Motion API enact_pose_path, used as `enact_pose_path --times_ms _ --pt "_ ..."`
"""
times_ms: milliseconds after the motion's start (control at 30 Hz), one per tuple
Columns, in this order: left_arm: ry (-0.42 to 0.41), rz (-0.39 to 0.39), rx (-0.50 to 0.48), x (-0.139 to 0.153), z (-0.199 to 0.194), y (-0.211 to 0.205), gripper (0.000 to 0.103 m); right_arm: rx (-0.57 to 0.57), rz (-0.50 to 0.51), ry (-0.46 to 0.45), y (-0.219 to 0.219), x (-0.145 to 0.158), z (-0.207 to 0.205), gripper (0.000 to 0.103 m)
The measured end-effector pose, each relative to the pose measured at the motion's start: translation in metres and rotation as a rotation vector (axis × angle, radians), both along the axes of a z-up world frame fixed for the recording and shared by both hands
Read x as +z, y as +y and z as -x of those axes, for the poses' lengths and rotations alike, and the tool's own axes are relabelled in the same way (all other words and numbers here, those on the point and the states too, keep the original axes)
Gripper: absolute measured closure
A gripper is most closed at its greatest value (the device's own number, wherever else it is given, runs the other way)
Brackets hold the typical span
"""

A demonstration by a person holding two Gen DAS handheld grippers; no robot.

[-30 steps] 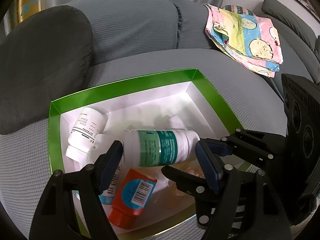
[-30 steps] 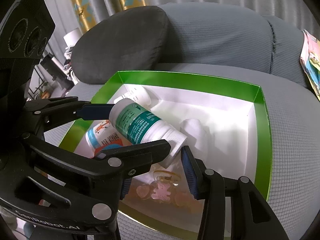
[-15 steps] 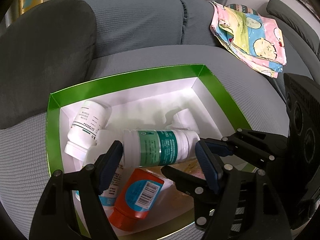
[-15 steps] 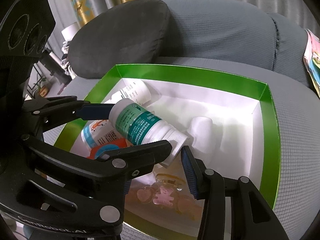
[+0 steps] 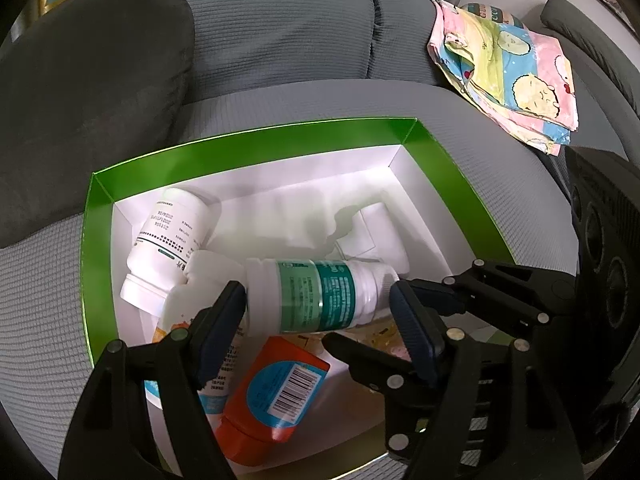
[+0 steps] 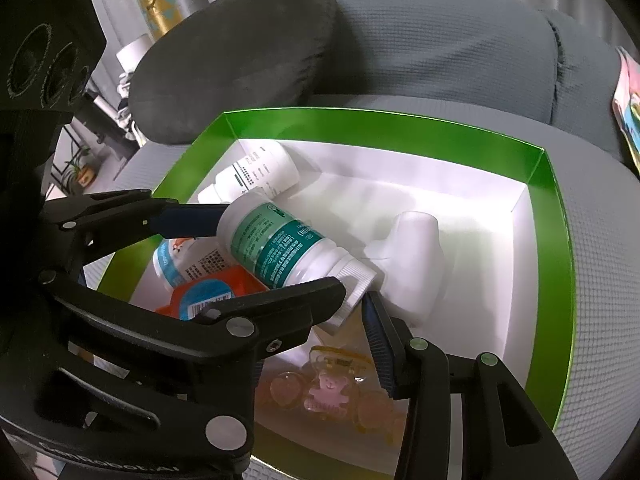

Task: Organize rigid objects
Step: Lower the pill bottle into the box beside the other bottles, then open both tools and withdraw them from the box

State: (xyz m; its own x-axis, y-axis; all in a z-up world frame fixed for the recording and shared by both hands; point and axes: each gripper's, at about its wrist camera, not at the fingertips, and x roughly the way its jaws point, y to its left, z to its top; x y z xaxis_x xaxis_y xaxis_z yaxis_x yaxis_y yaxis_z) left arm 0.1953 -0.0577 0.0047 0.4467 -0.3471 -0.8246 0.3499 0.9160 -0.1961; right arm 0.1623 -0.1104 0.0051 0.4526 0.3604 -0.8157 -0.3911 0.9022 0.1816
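Contents, shallow cardboard box with green rim and white lining (image 5: 248, 152), set on the grey sofa seat (image 5: 472, 120):

- White plastic bottle with a teal-green label (image 5: 316, 296), lying crosswise, lifted above the other items. The left gripper (image 5: 316, 316) clamps it end to end, one blue pad on the base, the other on the cap. The right gripper (image 6: 352, 308) is closed as far as it goes, its pads at the ribbed white cap of the same bottle; whether they press the cap cannot be told.
- White plastic bottle with black print (image 5: 168, 240), on its side in the box's far left corner.
- Orange-red tube with a blue barcode label (image 5: 272, 392), flat on the box floor beneath the held bottle.
- White carton with blue and orange print (image 6: 188, 256), beside the tube.
- Clear packet with a pink bear figure (image 6: 328, 392), near front edge.

Outside the box: folded cloth with pastel cartoon print (image 5: 508, 68), on the sofa, well apart.
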Motion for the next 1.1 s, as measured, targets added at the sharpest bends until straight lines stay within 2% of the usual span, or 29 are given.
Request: enact_pose_path --times_ms 167,300,367,400,500,567,633,733,833,900,1100 --pt "0.004 -0.01 0.032 0.001 0.002 0.004 0.028 -0.008 0.01 -0.009 0.001 0.004 0.003 0.055" --pt "-0.004 -0.019 0.055 0.008 0.006 0.008 0.021 -0.015 0.027 -0.025 -0.001 0.009 0.009 0.055" --pt "-0.013 -0.015 0.068 0.013 0.01 0.011 0.019 -0.03 0.034 -0.034 -0.004 0.013 0.014 0.047" --pt "-0.018 -0.011 0.072 0.017 0.012 0.013 0.014 -0.035 0.035 -0.04 -0.005 0.016 0.016 0.045" --pt "-0.035 -0.027 0.09 0.025 0.019 0.017 0.014 -0.065 0.04 -0.058 -0.012 0.023 0.023 0.037" --pt "-0.044 -0.036 0.103 0.03 0.025 0.02 0.014 -0.09 0.054 -0.069 -0.018 0.028 0.027 0.024" --pt "-0.05 -0.041 0.119 0.035 0.03 0.026 0.014 -0.109 0.069 -0.083 -0.023 0.032 0.032 0.019" --pt "-0.051 -0.053 0.146 0.038 0.036 0.031 0.014 -0.131 0.092 -0.089 -0.029 0.037 0.039 0.018" --pt "-0.041 -0.066 0.174 0.041 0.041 0.034 0.013 -0.173 0.125 -0.107 -0.033 0.042 0.044 0.005" --pt "-0.038 -0.078 0.191 0.043 0.046 0.036 0.001 -0.198 0.139 -0.117 -0.034 0.044 0.047 0.004" --pt "-0.03 -0.09 0.215 0.047 0.058 0.04 0.001 -0.25 0.142 -0.103 -0.042 0.052 0.052 0.004"
